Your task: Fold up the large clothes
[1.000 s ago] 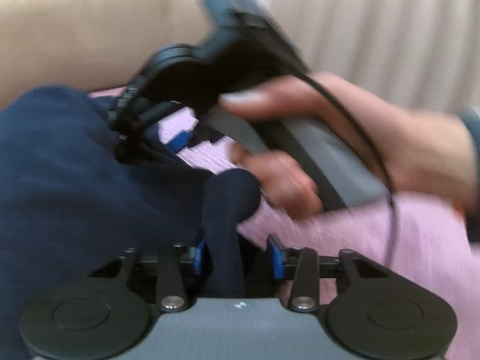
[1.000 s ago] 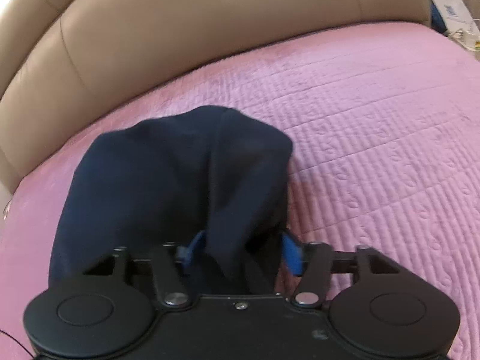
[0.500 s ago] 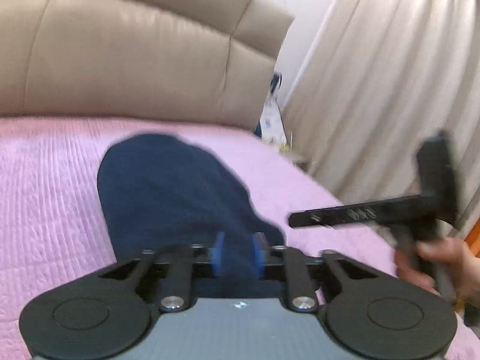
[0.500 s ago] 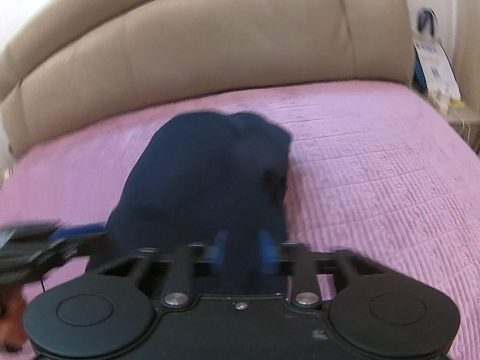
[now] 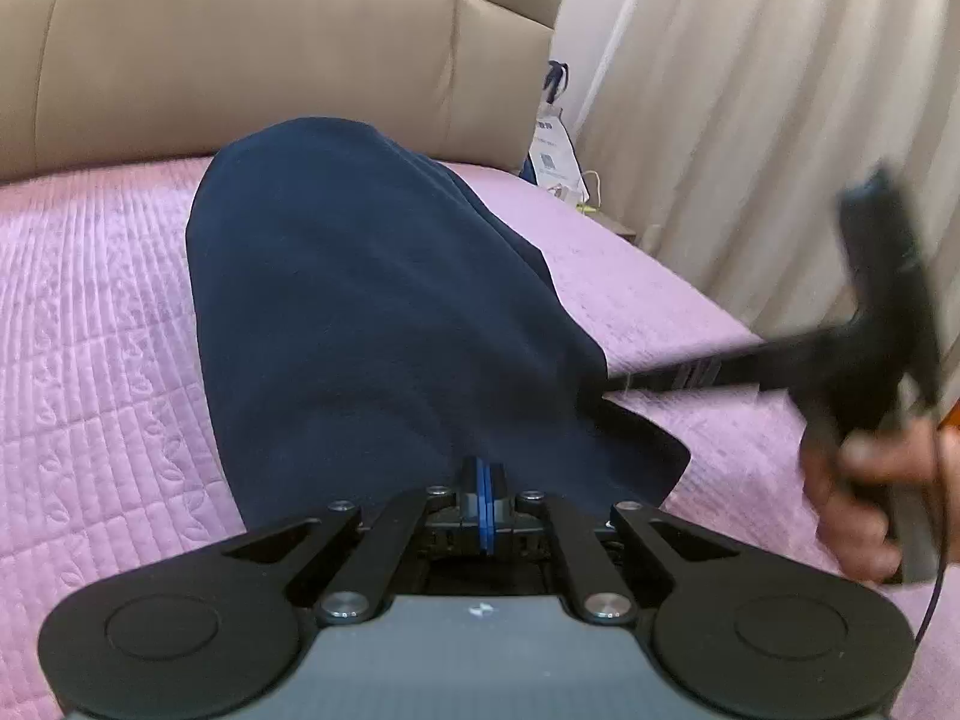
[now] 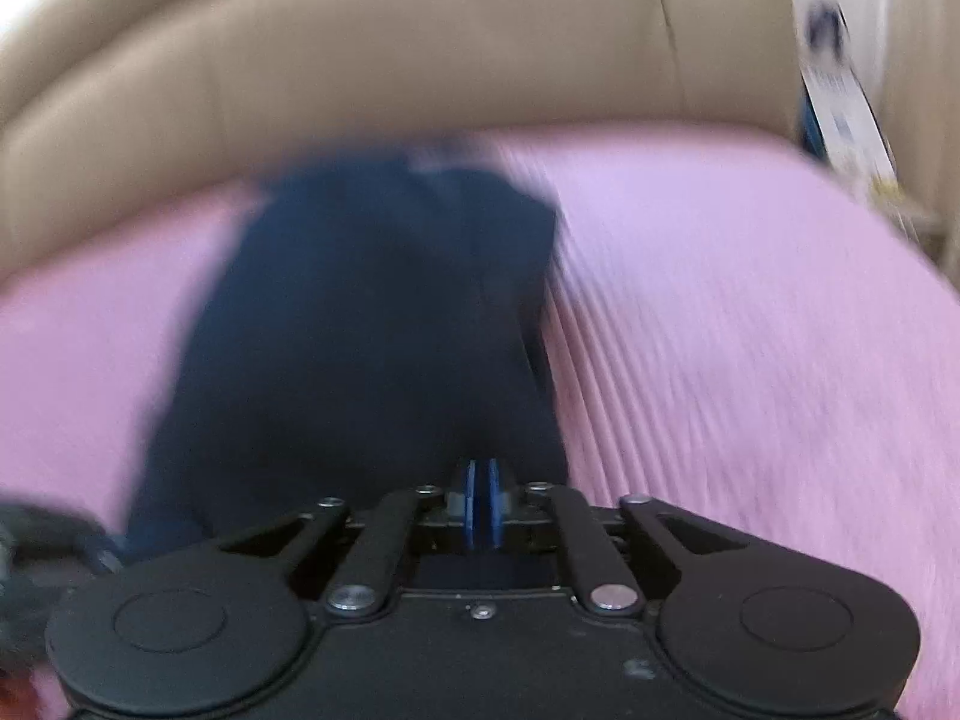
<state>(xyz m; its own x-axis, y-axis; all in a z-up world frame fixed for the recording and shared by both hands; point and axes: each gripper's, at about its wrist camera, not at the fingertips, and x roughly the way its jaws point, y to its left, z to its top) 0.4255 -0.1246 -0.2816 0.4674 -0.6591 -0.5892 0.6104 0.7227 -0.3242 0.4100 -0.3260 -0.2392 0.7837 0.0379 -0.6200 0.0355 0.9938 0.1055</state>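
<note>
Two hand-held grippers pinch a dark navy garment [image 5: 372, 324] over a bed covered in a pink quilt [image 5: 90, 360].

The left gripper [image 5: 483, 495] has its blue pads pressed together on the near edge of the cloth, which rises from the jaws and drapes away towards the tan padded headboard [image 5: 240, 42]. The right gripper [image 6: 480, 501], its view blurred, has just been closing, and its pads now stand almost together with a fold of the same garment between them. From the left wrist view, a person's hand [image 5: 864, 498] grips the handle of the other tool at the right edge, near pale curtains [image 5: 750, 120]. A white paper bag [image 5: 555, 156] stands beside the headboard.
</note>
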